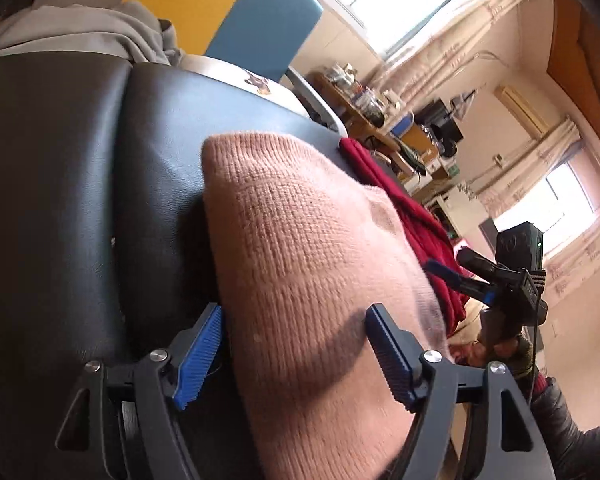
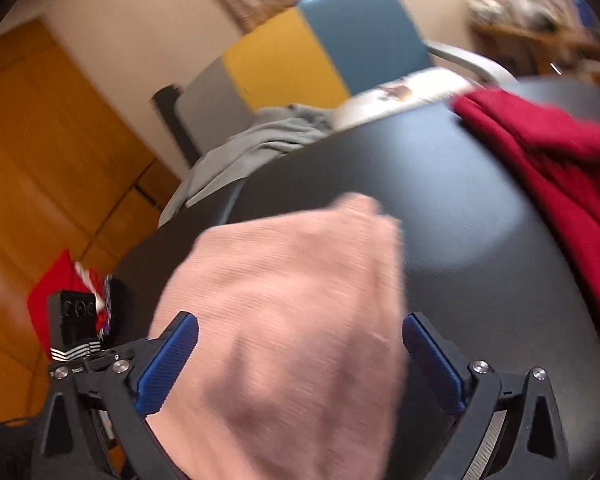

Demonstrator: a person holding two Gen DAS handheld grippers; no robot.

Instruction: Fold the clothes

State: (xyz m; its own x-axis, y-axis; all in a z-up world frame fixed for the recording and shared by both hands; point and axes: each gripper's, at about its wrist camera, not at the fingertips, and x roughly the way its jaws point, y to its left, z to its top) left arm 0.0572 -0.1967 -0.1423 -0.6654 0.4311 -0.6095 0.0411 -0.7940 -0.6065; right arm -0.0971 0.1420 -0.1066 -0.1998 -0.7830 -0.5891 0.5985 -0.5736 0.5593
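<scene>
**Pink knit mid-fold, both hand-held grippers straddling it**

I'm working on the pink knitted garment (image 1: 300, 280), which is lying on the black leather-look worktop (image 1: 60, 180) in what looks like an already doubled-over bundle with a rounded far end. My left hand-held gripper (image 1: 294, 356) is sitting with its blue ribbed pads spread wide, the knit bulging up between them, so it's not clamping anything. My right hand-held gripper (image 2: 300, 364) is doing the same: jaws wide apart, pink fabric running between them, nothing pinched. The right view is smeared, so I'm not reading fine detail there.

I'm guessing this is either lining up to pinch the near edge for another fold, or just letting go after laying one down. It fits both, honestly.

Count-wise I'm seeing three garments: one pink knit, one dark red cloth (image 2: 560, 160) draped at the worktop's right edge, and one grey rumpled garment (image 2: 260, 136) beyond the far edge. Two grippers.
</scene>
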